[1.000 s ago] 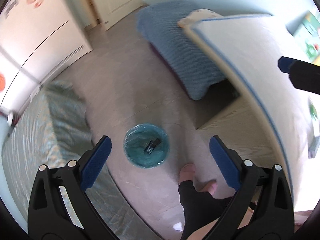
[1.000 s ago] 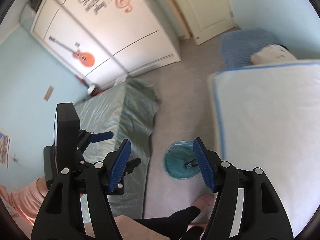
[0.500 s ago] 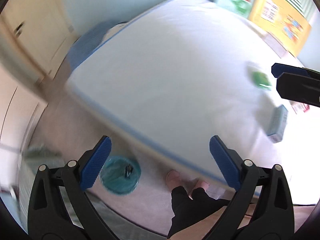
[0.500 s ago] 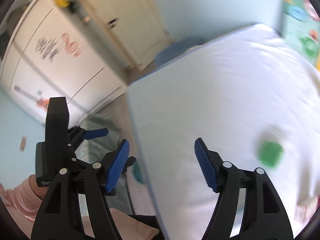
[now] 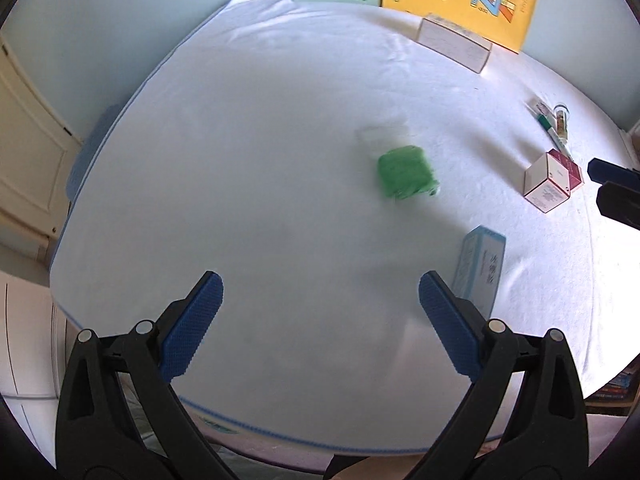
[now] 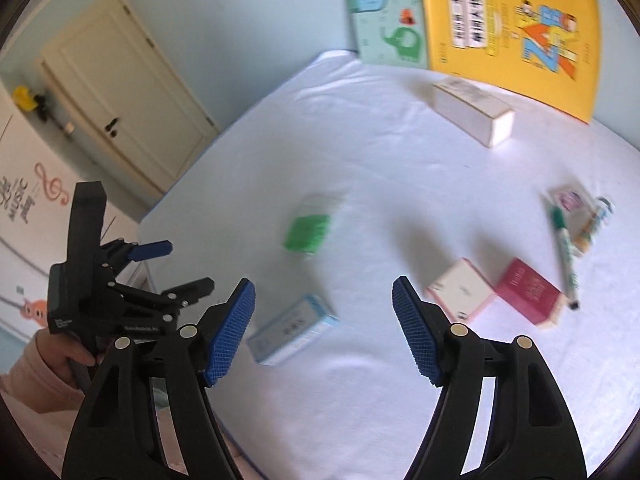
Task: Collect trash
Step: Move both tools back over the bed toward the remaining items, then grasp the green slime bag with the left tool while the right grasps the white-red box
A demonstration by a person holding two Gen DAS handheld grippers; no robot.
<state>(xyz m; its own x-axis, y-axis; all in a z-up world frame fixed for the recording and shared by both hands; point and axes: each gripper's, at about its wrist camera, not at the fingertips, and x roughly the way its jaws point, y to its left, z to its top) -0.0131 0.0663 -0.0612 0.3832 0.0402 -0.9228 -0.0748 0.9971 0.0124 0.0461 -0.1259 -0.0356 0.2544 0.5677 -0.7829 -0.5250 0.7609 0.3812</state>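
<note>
Trash lies scattered on a white bed (image 5: 260, 184). A green packet (image 5: 406, 178) (image 6: 308, 232) lies mid-bed. Nearer lies a light blue box (image 5: 478, 270) (image 6: 292, 330), and to the right a pink-and-white box (image 5: 552, 180) (image 6: 460, 290) against a maroon one (image 6: 528, 292). My left gripper (image 5: 320, 284) hangs open and empty over the bed's near part, also seen at the left (image 6: 176, 270). The jaws of my right gripper (image 6: 324, 286) are opening with nothing between them, above the blue box. Its fingers (image 5: 612, 188) show at the right edge.
A long white box (image 5: 454, 42) (image 6: 472, 114) lies near the wall, under propped children's books (image 6: 508, 28). A green marker (image 6: 564, 248) and a small bottle (image 6: 596, 220) lie at the right. A door (image 6: 120, 100) and cupboards stand beyond the bed's left edge.
Both views have swung from the floor and the teal bin up onto the bed top; the bin is out of sight. The right jaws stand slightly wider.
</note>
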